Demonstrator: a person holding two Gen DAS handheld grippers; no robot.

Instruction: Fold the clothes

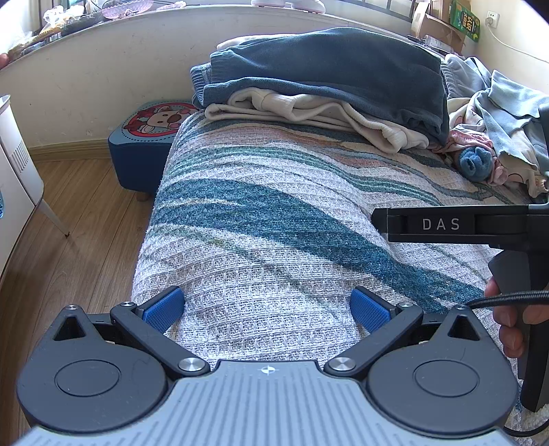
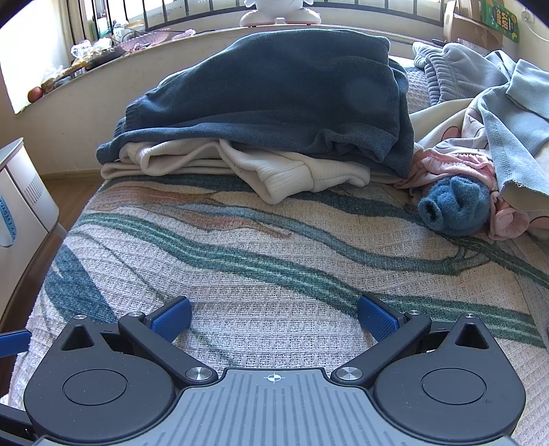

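A folded stack lies at the far end of the bed: a dark blue garment [image 1: 326, 65] [image 2: 281, 89] on top of a cream one [image 1: 308, 113] [image 2: 274, 168]. To its right sits a loose heap of light blue and pink clothes [image 1: 497, 113] [image 2: 497, 113] with a rolled blue sock [image 1: 475, 163] [image 2: 453, 206] in front. My left gripper [image 1: 267, 310] hovers open over the bare woven blanket [image 1: 257, 223] [image 2: 240, 267], nothing between its blue pads. My right gripper [image 2: 274, 317] is open too, also empty. Its black body [image 1: 463, 226], held by a hand, shows at the right of the left wrist view.
A blue footstool with a cartoon print [image 1: 147, 137] stands on the wooden floor [image 1: 68, 223] left of the bed. A white appliance [image 1: 13, 164] [image 2: 20, 192] is at the far left. A cluttered windowsill [image 2: 120, 41] runs behind the bed, with a cardboard box [image 1: 435, 24] at the back right.
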